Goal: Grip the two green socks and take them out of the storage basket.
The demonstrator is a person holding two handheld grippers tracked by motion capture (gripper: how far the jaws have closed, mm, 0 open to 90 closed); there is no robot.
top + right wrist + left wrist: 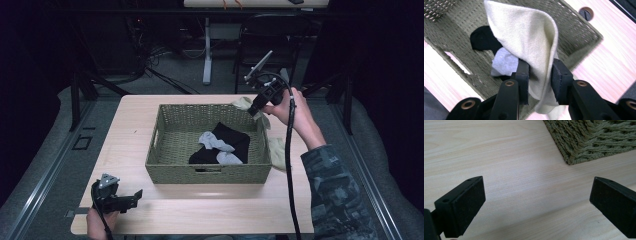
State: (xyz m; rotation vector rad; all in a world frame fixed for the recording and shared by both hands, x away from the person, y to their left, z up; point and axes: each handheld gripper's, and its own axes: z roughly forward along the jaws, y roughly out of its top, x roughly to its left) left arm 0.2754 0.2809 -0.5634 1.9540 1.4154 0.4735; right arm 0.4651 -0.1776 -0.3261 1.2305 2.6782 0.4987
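One woven basket (172,150) on the worktop (127,130) contains one black sock (232,137) and one grey sock (212,141). Right gripper (255,108) clamps one cream sock (524,37) above the basket's far corner; another cream sock (277,152) lies beside it. Left gripper (136,195) rests released, near the front edge.

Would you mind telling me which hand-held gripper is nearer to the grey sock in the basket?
The right hand-held gripper: it hangs over the basket's far right corner, above the grey sock. The left hand-held gripper sits outside the basket's near left corner.
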